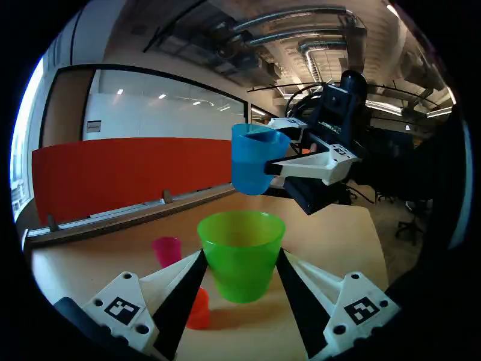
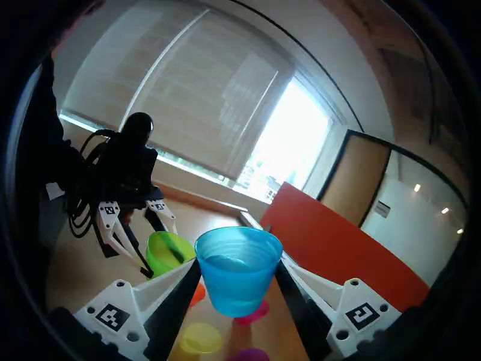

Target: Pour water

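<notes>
Over a wooden table (image 1: pixel 337 234), right tool (image 2: pixel 238 268) clasps a part-filled blue cup (image 2: pixel 237 292), left tool (image 1: pixel 240 257) a green cup (image 1: pixel 242 237).

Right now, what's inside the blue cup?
Water sits in the blue cup, partly filling it. The cup's inside bottom is hidden behind its front wall.

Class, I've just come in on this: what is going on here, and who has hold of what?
A person works two handheld grippers over a wooden table. The left gripper has its jaws closed on an upright green cup. The right gripper holds a blue cup with water in it, upright and higher than the green one. No water is pouring yet. A pink cup, an orange cup and a yellow cup stand on the table.
</notes>
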Tool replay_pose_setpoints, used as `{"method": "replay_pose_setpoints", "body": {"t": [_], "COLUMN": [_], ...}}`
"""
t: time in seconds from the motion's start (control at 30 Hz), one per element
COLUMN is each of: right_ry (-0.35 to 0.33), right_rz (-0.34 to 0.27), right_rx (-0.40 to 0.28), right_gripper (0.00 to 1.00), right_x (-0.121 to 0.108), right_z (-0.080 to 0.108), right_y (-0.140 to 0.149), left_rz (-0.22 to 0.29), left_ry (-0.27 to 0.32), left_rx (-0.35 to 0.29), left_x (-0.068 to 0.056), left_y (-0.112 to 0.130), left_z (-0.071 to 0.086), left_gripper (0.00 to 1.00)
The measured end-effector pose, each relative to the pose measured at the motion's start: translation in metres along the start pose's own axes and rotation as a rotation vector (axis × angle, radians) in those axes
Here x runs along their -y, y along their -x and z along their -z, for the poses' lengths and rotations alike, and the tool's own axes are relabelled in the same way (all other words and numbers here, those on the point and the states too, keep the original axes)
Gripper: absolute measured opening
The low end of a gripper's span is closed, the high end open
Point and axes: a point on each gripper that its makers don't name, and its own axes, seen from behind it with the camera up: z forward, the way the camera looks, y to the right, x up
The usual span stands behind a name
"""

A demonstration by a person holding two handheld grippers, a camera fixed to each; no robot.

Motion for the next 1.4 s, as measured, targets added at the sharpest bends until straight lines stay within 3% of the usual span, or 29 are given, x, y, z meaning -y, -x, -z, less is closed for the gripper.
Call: {"method": "replay_pose_setpoints", "body": {"t": [1.4], "right_ry": [-0.002], "right_rz": [0.177], "right_rx": [-0.009], "right_gripper": [0.88], "right_x": [-0.009], "right_z": [-0.014], "right_y": [-0.013], "left_rz": [-0.029], "left_ry": [0.064], "left_rx": [-0.017], "left_x": [-0.018], "left_y": [0.002], "left_z": [-0.004], "left_gripper": [0.8]}}
